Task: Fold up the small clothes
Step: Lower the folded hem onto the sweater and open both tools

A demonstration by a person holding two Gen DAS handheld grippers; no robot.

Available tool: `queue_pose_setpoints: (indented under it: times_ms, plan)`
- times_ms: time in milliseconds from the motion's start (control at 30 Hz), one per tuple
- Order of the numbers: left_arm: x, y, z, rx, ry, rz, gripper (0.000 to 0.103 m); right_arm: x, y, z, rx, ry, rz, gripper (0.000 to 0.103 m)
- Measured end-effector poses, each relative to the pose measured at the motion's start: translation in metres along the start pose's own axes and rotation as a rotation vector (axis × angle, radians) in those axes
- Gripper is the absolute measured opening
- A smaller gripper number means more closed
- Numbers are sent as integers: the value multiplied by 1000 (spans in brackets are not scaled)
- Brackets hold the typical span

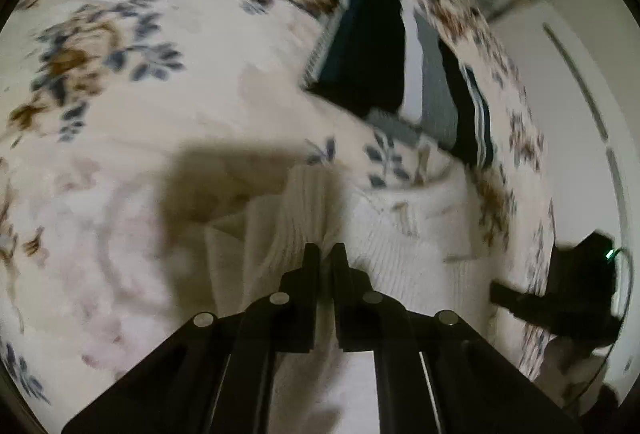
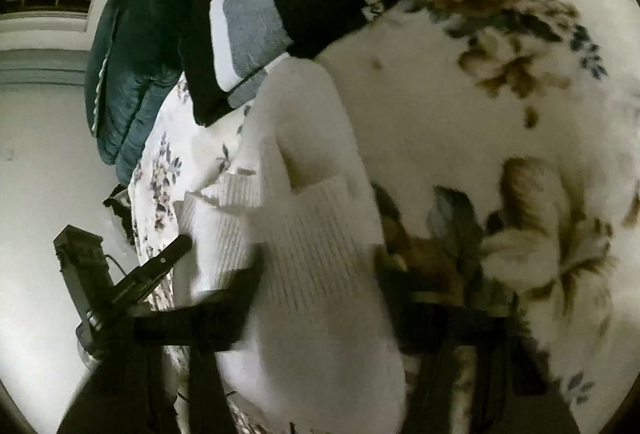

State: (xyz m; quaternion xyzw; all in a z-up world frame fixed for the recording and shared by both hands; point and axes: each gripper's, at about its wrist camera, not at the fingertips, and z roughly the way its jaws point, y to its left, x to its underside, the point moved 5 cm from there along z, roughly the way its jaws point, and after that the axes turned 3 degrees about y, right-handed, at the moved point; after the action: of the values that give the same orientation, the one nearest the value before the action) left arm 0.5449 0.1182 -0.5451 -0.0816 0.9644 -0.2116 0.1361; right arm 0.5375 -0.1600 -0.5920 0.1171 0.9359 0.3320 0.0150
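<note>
A white ribbed knit garment (image 1: 400, 242) lies on a floral bedspread (image 1: 140, 114). My left gripper (image 1: 325, 254) is shut on a fold of it, lifting the fabric between the jaws. In the right wrist view the same white garment (image 2: 304, 234) fills the middle, partly folded over itself. My right gripper (image 2: 320, 298) is open wide, its blurred fingers (image 2: 236, 298) either side of the garment's lower part. The left gripper (image 2: 160, 266) shows at the left of that view, and the right gripper (image 1: 560, 306) at the right edge of the left wrist view.
A stack of folded dark, grey and white striped clothes (image 1: 384, 62) lies further up the bed; it also shows in the right wrist view (image 2: 288, 2). A dark teal quilt (image 2: 132, 50) hangs at the bed's edge. A pale floor (image 2: 44, 194) lies beside the bed.
</note>
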Motion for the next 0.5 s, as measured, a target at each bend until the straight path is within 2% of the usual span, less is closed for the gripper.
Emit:
queue_pose_setpoints:
  times_ms: [133,267,333,400,433,467,500]
  plan:
    - [-3,20,-26,-12,-55,-91,4,-9,14,-14,56,-74,-76,0]
    - [-7,34,-29,-7,-63,-133,4,-30,28,-48,35,-167,-110,0]
    - [-9,39,-21,-4,-44,-138,4,-44,34,-49,-5,-130,-121,0]
    - [-9,45,-14,-14,5,-145,6,-52,33,-36,-30,-35,-93,1]
    - [-9,47,-13,-22,19,-146,7,-53,32,-32,-29,-7,-94,5]
    - [-8,47,-14,-22,15,-145,16,-51,33,-27,-23,23,-104,20]
    - [-7,45,-16,-18,12,-141,31,-48,32,-21,-6,50,-116,33]
